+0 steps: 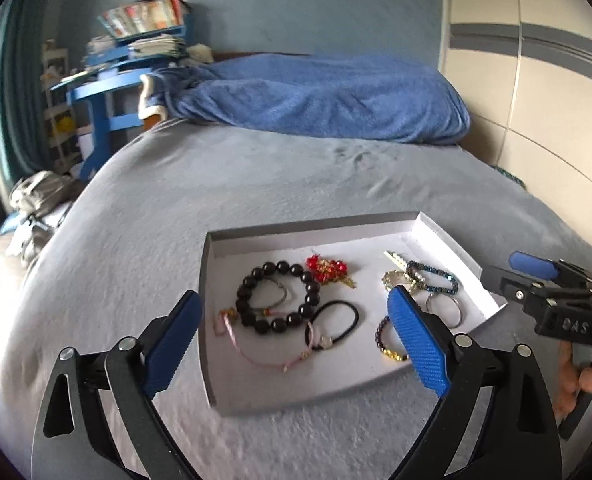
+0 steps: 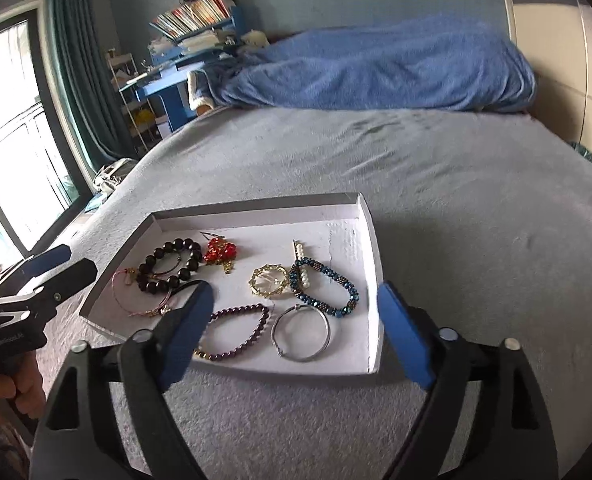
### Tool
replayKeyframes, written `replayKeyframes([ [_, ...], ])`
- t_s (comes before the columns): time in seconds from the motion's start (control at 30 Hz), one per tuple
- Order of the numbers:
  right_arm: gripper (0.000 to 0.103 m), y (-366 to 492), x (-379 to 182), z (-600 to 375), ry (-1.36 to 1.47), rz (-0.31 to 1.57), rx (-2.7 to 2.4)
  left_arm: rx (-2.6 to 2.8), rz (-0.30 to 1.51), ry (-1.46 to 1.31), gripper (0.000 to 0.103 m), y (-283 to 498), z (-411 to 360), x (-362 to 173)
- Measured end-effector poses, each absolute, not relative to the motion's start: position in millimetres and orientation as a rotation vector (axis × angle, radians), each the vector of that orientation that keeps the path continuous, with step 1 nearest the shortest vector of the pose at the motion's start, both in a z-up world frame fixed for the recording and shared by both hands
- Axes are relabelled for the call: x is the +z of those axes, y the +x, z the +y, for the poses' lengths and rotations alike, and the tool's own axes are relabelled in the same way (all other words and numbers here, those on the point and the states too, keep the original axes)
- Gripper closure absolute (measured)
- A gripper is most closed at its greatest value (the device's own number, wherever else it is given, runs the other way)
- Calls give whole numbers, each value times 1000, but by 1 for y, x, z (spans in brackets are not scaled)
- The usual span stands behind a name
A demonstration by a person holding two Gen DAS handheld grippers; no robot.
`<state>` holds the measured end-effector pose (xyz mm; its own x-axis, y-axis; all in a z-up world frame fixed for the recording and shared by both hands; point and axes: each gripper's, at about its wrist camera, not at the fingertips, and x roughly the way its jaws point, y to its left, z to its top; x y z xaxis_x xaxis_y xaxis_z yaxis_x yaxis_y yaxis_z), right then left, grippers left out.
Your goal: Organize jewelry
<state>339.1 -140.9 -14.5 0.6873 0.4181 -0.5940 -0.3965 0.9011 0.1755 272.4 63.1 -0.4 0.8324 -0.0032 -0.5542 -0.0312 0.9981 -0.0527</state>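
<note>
Bed: tray (image 2: pixel 370 248) ahead of both wide-apart tongs, right gripper (image 2: pixel 296 332) nearest silver bangle (image 2: pixel 300 333), left gripper (image 1: pixel 296 344) over black beads (image 1: pixel 278 297).

A grey bedspread (image 2: pixel 436 184) covers the bed. Along its far edge lies a rumpled blue blanket (image 2: pixel 380 68), reaching from the far left corner almost to the cream wardrobe (image 1: pixel 544 92) on the right. Beyond the bed's far left corner stands a blue shelf (image 1: pixel 107 80) stacked with books (image 2: pixel 193 14) and papers. A teal curtain (image 2: pixel 83 76) hangs beside a bright window (image 2: pixel 11 152) on the left. A grey bag (image 1: pixel 39 192) sits off the bed's left edge.
</note>
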Motion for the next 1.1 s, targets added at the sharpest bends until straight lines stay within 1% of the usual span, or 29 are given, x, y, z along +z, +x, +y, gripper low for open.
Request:
replayKeyframes([
  [0.03, 8, 332, -15, -139, 23, 654, 454, 18, 582, -55, 9, 269, 62, -1],
  [0.17, 6, 312, -19, -136, 1, 622, 461, 17, 569, -23, 8, 254, 56, -5],
  [0.53, 6, 278, -35, -144, -21, 551, 433, 62, 562, -64, 6, 219, 64, -32],
  [0.8, 6, 267, -41, -146, -35, 517, 432, 56, 511, -53, 5, 205, 60, -36],
  [1.1, 6, 268, -43, -142, -50, 528, 438, 57, 519, -61, 5, 204, 61, -36],
])
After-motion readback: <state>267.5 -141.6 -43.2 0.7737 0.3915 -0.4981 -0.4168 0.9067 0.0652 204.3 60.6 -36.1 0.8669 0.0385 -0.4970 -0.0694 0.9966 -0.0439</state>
